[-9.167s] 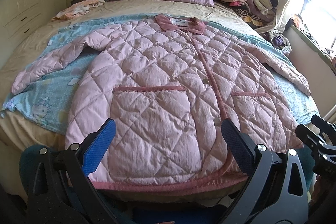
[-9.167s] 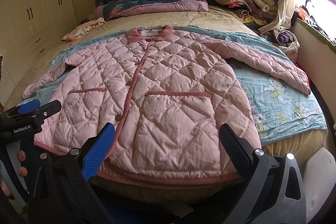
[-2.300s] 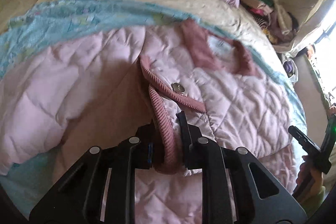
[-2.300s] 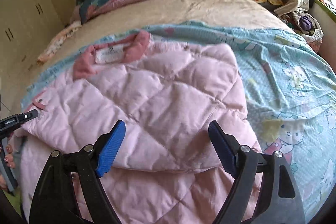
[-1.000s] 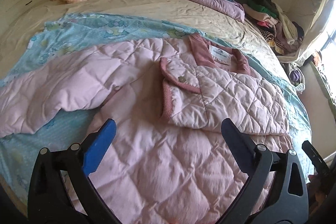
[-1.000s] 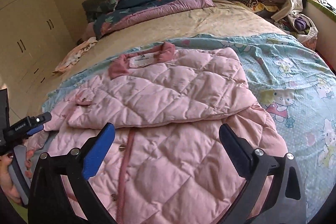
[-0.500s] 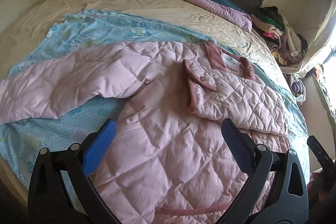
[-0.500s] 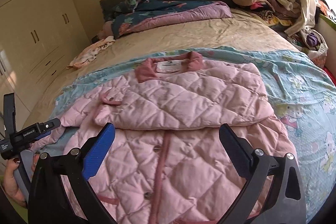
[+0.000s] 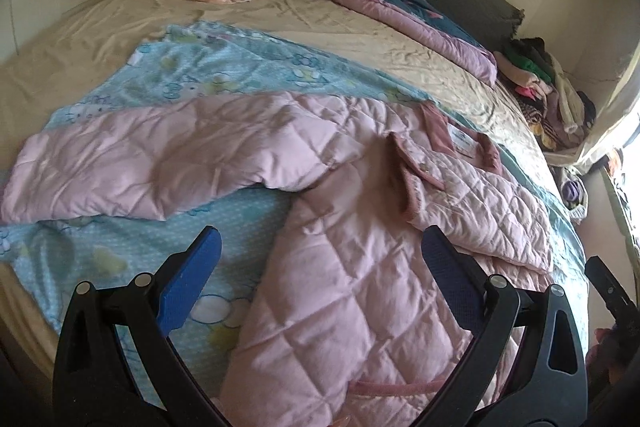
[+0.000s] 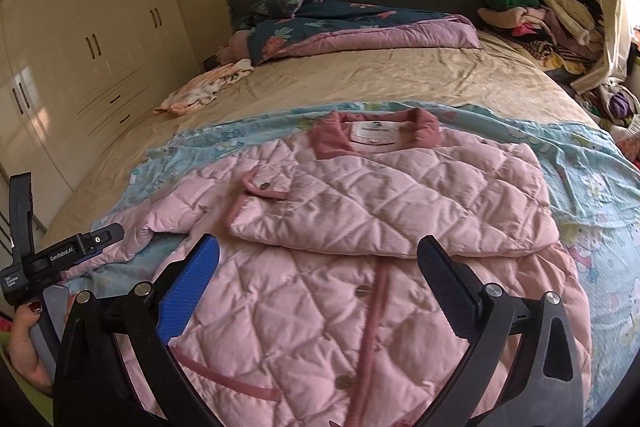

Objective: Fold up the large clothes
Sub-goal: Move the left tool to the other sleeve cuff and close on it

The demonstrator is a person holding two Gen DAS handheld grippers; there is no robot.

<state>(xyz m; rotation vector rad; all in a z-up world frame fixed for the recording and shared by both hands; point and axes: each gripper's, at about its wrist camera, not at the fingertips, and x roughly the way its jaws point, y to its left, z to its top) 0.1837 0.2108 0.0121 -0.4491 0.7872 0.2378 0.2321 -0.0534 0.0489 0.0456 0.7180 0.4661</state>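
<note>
A pink quilted jacket (image 10: 320, 291) lies face up on a blue cartoon-print sheet (image 10: 592, 195) on the bed. Its right sleeve (image 10: 392, 203) is folded across the chest, cuff (image 10: 264, 187) near the middle. Its left sleeve (image 9: 160, 163) lies spread out to the left on the sheet. The jacket body also shows in the left wrist view (image 9: 360, 307). My left gripper (image 9: 320, 275) is open and empty, above the jacket's left side near the armpit. My right gripper (image 10: 318, 275) is open and empty, above the jacket's front below the folded sleeve.
A dark floral quilt (image 10: 340, 23) lies by the headboard. A clothes pile (image 10: 540, 15) fills the far right corner. A small peach garment (image 10: 200, 91) lies at the far left. Wardrobes (image 10: 80, 47) line the left wall. The left gripper's body (image 10: 52, 259) shows at the right wrist view's left edge.
Both grippers have drawn back from the jacket toward the foot of the bed. The left gripper has also shifted left, so the spread left sleeve fills more of its view.
</note>
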